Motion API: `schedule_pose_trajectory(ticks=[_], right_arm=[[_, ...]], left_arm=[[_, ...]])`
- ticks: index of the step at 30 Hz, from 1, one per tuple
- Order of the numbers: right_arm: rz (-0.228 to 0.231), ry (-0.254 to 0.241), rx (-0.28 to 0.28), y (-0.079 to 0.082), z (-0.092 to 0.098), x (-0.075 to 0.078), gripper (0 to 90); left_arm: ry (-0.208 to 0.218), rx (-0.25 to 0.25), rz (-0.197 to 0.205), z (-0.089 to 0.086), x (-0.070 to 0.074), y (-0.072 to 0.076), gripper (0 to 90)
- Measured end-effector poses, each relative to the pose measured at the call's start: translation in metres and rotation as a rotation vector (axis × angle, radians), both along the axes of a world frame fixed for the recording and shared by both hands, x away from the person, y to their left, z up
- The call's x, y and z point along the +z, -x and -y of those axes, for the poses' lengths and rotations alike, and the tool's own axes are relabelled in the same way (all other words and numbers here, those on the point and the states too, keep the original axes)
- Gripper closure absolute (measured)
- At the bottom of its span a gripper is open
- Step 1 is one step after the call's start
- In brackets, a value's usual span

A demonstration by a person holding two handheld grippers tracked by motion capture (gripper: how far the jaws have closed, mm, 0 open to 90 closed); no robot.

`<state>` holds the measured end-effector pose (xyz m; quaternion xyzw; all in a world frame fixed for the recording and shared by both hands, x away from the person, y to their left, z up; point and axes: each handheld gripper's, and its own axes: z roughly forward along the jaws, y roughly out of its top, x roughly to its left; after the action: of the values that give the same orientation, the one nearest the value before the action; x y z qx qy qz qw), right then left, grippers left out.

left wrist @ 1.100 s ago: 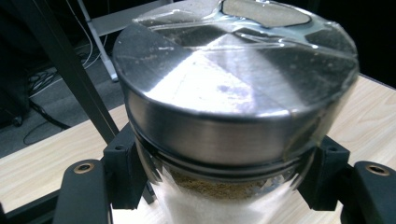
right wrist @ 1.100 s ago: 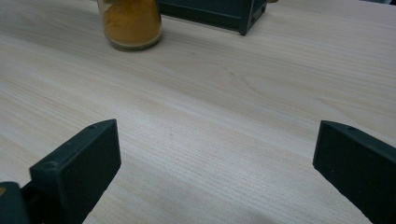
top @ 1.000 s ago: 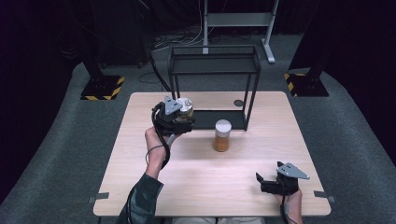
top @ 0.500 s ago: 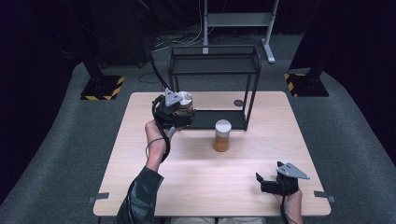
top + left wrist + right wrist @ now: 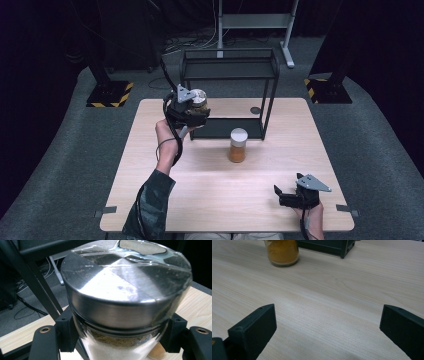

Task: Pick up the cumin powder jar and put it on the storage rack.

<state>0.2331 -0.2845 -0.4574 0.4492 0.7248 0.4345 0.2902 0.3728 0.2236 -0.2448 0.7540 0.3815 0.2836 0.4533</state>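
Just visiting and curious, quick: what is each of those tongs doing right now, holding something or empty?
Left tongs: shut on a metal-lidded jar, held beside the black rack.
Right tongs: open, empty, low over the table.

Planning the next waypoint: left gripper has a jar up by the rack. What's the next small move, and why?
Probably ease the left gripper forward to bring its silver-lidded jar over a shelf of the black rack: the jar is clamped, lifted, and right at the rack's left post.

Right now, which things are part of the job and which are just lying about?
In play: jar gripped by the left claw; black rack beside it; probably the orange jar.

Lying about: right claw, open and idle; small dark disc; table.
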Motion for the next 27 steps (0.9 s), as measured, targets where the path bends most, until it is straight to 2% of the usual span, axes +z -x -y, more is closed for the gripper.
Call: schedule_pose_trajectory(ticks=[10, 19, 27], right_arm=[[-0.002, 0.001, 0.000, 0.000, 0.000, 0.000, 0.0], [-0.002, 0.001, 0.000, 0.000, 0.000, 0.000, 0.0], [-0.004, 0.001, -0.001, -0.001, 0.000, 0.000, 0.0]], left_arm=[[0.012, 0.000, -0.001, -0.002, 0.012, -0.008, 30.1], [0.050, -0.003, -0.001, -0.007, 0.023, -0.014, 30.1], [0.066, -0.007, -0.002, -0.011, 0.034, -0.019, 30.1]])
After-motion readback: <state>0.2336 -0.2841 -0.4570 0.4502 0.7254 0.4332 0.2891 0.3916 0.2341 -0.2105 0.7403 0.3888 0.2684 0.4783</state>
